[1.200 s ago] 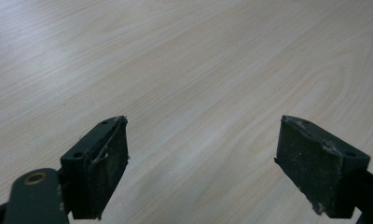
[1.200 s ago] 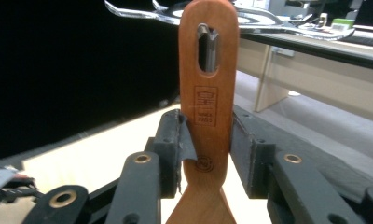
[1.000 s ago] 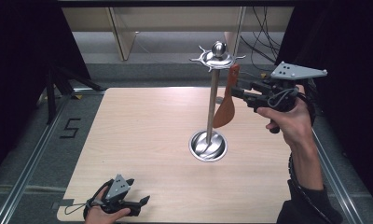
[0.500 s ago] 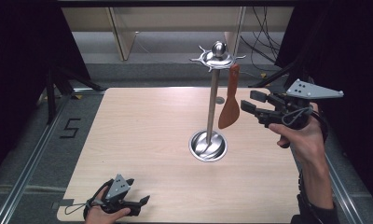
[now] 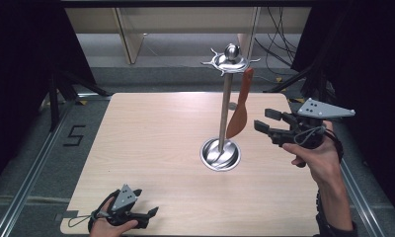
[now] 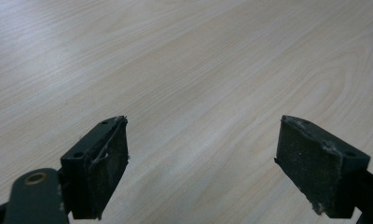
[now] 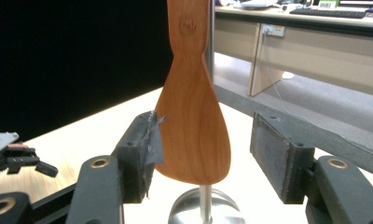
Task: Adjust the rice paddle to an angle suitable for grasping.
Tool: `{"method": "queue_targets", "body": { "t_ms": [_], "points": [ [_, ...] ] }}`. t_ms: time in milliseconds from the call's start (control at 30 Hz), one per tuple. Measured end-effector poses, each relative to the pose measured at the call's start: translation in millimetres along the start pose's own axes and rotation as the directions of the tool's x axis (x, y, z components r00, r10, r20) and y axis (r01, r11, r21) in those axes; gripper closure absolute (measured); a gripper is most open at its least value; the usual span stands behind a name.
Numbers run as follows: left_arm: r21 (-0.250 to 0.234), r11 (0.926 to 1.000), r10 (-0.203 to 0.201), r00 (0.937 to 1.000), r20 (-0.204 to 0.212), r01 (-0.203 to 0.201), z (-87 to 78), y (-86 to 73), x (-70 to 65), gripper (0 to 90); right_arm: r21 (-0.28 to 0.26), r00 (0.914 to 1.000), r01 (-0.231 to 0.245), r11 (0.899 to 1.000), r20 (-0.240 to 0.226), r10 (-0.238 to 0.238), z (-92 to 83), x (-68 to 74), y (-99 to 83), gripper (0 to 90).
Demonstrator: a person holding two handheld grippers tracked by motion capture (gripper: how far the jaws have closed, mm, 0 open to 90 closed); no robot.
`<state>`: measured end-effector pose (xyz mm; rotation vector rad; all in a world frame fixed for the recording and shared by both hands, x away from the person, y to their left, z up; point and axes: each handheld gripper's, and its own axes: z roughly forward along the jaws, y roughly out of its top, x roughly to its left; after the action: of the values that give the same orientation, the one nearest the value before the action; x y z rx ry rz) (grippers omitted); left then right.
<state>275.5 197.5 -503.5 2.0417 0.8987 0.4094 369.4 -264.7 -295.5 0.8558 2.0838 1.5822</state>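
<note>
A wooden spatula (image 5: 237, 109) hangs blade down from a hook on the metal utensil stand (image 5: 225, 106), beside its pole. My right gripper (image 5: 264, 120) is open just right of the blade, apart from it. In the right gripper view the spatula (image 7: 194, 123) hangs a little beyond my open right gripper (image 7: 205, 154), with the stand's round base (image 7: 204, 210) below. My left gripper (image 5: 149, 217) rests open at the table's near left edge. The left gripper (image 6: 203, 163) has only bare wood between its jaws.
The light wooden table (image 5: 151, 133) carries the stand's round base (image 5: 220, 154) right of centre. Dark curtains flank both sides. Cables (image 5: 277, 29) and wooden furniture legs (image 5: 129, 34) lie past the far edge. The other hand's gripper (image 7: 17, 156) appears at the left of the right gripper view.
My right gripper has let go of the spatula and drawn back to the right and downward. The spatula stays hanging on the stand. The left gripper has not moved.
</note>
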Motion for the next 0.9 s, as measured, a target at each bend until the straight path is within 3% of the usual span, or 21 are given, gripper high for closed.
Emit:
{"method": "queue_targets", "body": {
  "t_ms": [33, 133, 167, 267, 500, 533, 567, 600, 700, 733, 800, 833, 867, 900],
  "points": [
    [-0.001, 1.0000, -0.001, 1.0000, 0.001, 0.001, 0.0, 0.1, 0.0, 16.0, -0.005, 0.9996, 0.029, 1.000, 0.002, -0.029, 1.3, -2.5, -1.4, 42.6],
    [0.003, 0.9997, -0.024, 0.9997, 0.002, 0.024, -0.1, -0.3, -1.5, 16.1, 0.014, 0.9996, 0.023, 1.000, 0.018, -0.023, 3.5, -3.6, -7.5, 41.7],
    [-0.001, 1.0000, 0.001, 1.0000, 0.001, -0.001, -0.1, 0.2, 0.0, 16.0, 0.010, 0.9999, 0.003, 1.000, 0.014, -0.003, 4.1, -2.8, -8.5, 41.5],
    [0.009, 0.9999, 0.011, 0.9999, 0.001, -0.011, -0.9, 0.1, 0.6, 16.0, 0.023, 0.9999, 0.012, 1.000, 0.012, -0.012, 3.9, -5.4, -9.7, 41.4],
    [-0.010, 0.9999, -0.006, 1.0000, 0.004, 0.006, 0.3, 0.0, 0.0, 16.0, 0.056, 0.9997, -0.001, 0.998, 0.024, -0.001, 3.8, -8.6, -20.2, 40.1],
    [0.009, 0.9992, 0.039, 0.9992, -0.004, -0.039, -0.7, 1.0, 3.6, 16.0, 0.053, 0.9995, 0.017, 0.998, 0.024, -0.018, 4.4, -10.6, -21.3, 39.9],
    [0.013, 0.9983, 0.058, 0.9983, -0.007, -0.058, -0.8, 1.4, 4.9, 16.0, 0.060, 0.9997, -0.006, 0.998, 0.023, 0.005, 4.3, -9.5, -23.2, 39.8],
    [-0.009, 0.9999, -0.006, 1.0000, 0.004, 0.007, 0.7, 0.1, 0.1, 16.0, 0.067, 0.9995, 0.009, 0.998, 0.031, -0.011, 4.0, -11.2, -24.4, 39.8],
    [-0.009, 0.9999, -0.010, 0.9999, 0.005, 0.010, 0.7, 0.1, -0.1, 16.0, 0.072, 0.9994, 0.006, 0.997, 0.032, -0.009, 4.9, -12.5, -27.6, 39.6],
    [0.023, 0.9963, 0.083, 0.9965, -0.010, -0.083, -1.6, 2.1, 6.9, 16.0, 0.085, 0.9995, -0.009, 0.996, 0.030, 0.007, 5.5, -12.4, -30.3, 39.3],
    [0.022, 0.9967, 0.079, 0.9968, -0.010, -0.079, -1.6, 2.2, 6.5, 16.0, 0.087, 0.9996, -0.012, 0.996, 0.027, 0.009, 6.2, -12.4, -31.3, 39.2],
    [0.009, 0.9997, 0.023, 0.9997, -0.004, -0.022, -0.7, 1.4, 2.3, 16.0, 0.095, 0.9999, -0.007, 0.995, 0.016, 0.005, 7.5, -13.0, -33.1, 38.9],
    [0.006, 1.0000, 0.003, 1.0000, 0.001, -0.003, -0.5, 1.2, 0.6, 16.0, 0.090, 0.9996, -0.022, 0.996, 0.020, 0.020, 8.5, -11.5, -34.6, 38.8],
    [0.005, 1.0000, 0.003, 1.0000, 0.001, -0.003, -0.4, 1.3, 0.3, 16.0, 0.087, 0.9994, 0.010, 0.996, 0.033, -0.013, 9.8, -13.8, -37.3, 38.7]
  ]
}}
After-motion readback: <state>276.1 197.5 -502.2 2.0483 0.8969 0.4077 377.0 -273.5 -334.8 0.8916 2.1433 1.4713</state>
